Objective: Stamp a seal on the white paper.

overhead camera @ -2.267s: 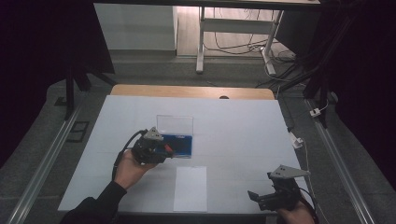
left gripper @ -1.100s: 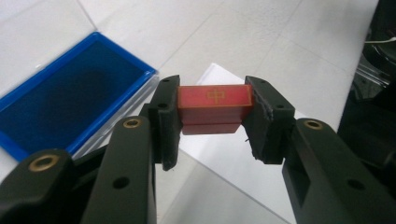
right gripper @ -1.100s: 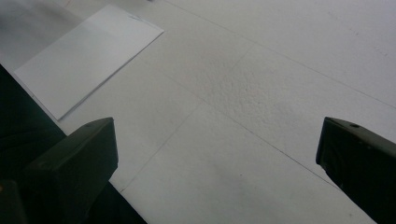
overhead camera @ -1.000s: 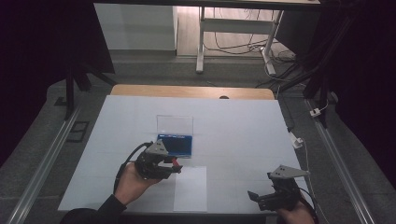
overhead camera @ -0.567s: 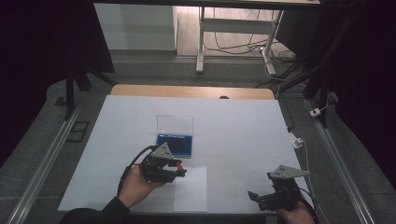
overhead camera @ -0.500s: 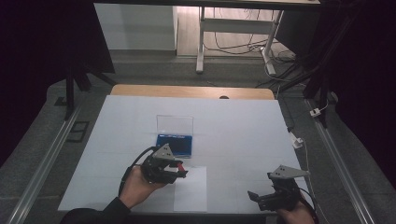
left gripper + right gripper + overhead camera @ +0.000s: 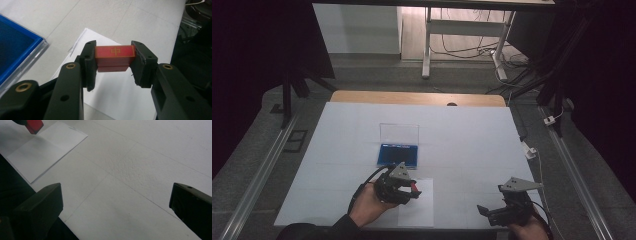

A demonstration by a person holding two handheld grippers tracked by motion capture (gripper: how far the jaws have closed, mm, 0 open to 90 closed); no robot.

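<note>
Left tongs (image 7: 113, 65) are clamped on a red block (image 7: 114, 58) with a gold mark on its top face; I have it pinched by its two ends, clear of the surface (image 7: 472, 140). Since a couple of seconds ago I have drawn that hand back from the blue case (image 7: 397, 155), where the tongs were right at the tray, toward the near edge, and now the block hangs over the far end of the white sheet (image 7: 417, 207). From the left gripper view the case sits off to one side, its blue tray open with the clear lid standing behind it in the high view. I read that as the block lifted out of the case and carried across to the sheet, so the pick is done and the set-down is what remains; I judge the next move wants a slow lowering until the block's underside meets the paper. Right tongs (image 7: 117, 202) have not moved in that time: they sit wide and hold nothing, low over bare surface near the front right corner, well apart from the sheet.
</note>
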